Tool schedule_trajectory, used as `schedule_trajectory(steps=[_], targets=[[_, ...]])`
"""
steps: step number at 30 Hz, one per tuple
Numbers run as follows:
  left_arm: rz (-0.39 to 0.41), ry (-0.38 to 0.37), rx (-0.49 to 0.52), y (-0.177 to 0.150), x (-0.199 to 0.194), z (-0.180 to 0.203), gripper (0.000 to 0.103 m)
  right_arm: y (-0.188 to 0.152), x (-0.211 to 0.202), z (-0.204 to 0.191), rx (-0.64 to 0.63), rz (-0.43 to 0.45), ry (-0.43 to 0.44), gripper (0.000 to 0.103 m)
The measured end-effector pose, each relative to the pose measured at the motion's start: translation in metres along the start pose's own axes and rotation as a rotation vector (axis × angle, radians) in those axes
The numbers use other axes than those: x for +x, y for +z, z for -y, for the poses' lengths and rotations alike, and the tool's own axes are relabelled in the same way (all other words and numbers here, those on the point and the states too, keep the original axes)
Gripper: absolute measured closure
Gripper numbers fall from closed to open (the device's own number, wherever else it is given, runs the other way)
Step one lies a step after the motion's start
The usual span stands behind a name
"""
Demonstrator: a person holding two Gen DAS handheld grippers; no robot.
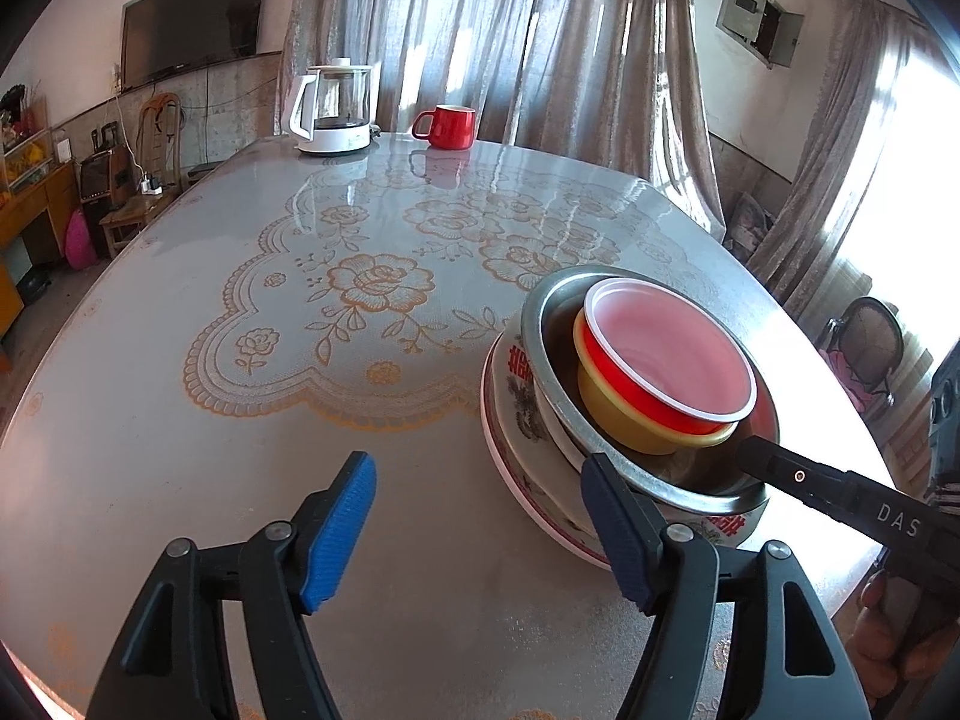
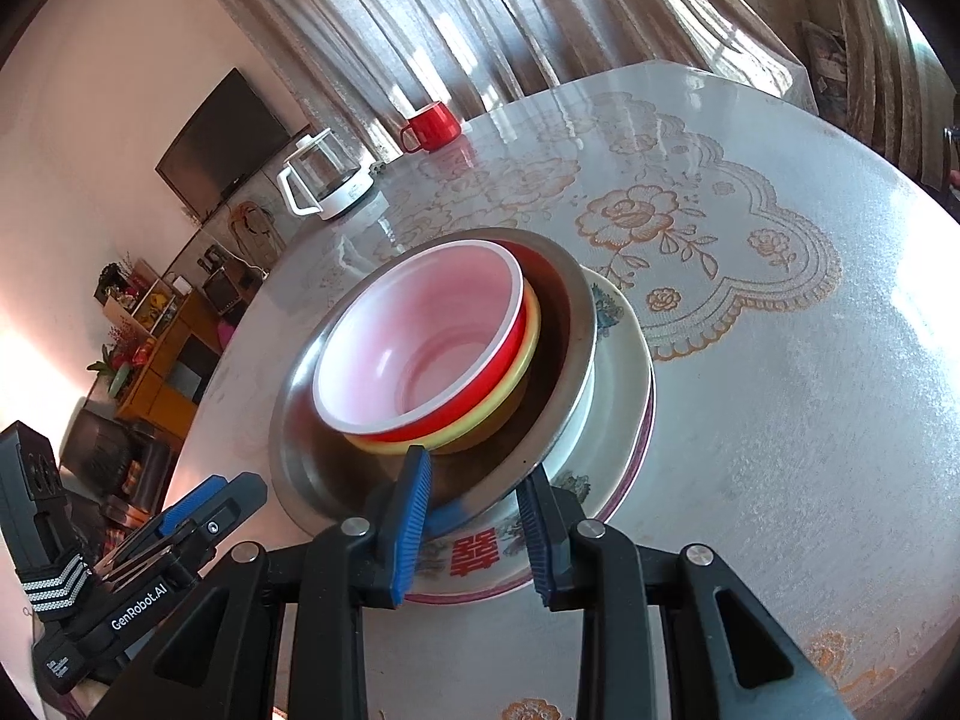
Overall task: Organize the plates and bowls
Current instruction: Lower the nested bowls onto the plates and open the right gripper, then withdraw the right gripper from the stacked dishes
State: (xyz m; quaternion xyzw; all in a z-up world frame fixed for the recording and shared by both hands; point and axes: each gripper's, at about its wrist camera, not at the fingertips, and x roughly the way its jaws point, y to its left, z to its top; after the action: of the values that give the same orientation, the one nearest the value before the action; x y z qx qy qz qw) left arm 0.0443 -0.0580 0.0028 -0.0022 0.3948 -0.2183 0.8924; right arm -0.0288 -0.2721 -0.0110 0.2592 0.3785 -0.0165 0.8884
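A stack of dishes stands on the table: a red plastic bowl [image 1: 672, 354] [image 2: 420, 342] sits in a yellow bowl [image 1: 624, 414] [image 2: 516, 384], inside a steel bowl [image 1: 552, 324] [image 2: 564, 324], on a white patterned porcelain bowl [image 1: 519, 396] [image 2: 624, 372] and a plate [image 2: 636, 468]. My left gripper [image 1: 480, 531] is open and empty, just left of the stack, its right finger beside the steel rim. My right gripper [image 2: 474, 531] is open, one finger inside the steel bowl's near rim and one outside it. It also shows in the left wrist view [image 1: 840, 492].
A round table [image 1: 270, 420] with a lace-pattern cover carries a white kettle [image 1: 333, 105] [image 2: 327, 180] and a red mug [image 1: 447, 126] [image 2: 432, 126] at its far edge. Curtains hang behind. The stack is near the table's right edge.
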Motion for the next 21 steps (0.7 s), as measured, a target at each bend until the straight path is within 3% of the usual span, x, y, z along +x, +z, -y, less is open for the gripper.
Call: schedule_trajectory(steps=[8,14,21], targets=[[-0.005,0.019,-0.005,-0.004,0.001,-0.003,0.028,-0.007,-0.008,-0.008,-0.061,0.016,-0.026,0.066],[0.003,0.038,0.004,-0.007,-0.003,-0.001,0.015,-0.013,-0.021,-0.015,-0.114,0.048,-0.073,0.064],[0.049,0.06,0.002,-0.009,-0.014,0.006,0.008,-0.021,-0.039,-0.024,-0.161,0.141,-0.184,0.062]])
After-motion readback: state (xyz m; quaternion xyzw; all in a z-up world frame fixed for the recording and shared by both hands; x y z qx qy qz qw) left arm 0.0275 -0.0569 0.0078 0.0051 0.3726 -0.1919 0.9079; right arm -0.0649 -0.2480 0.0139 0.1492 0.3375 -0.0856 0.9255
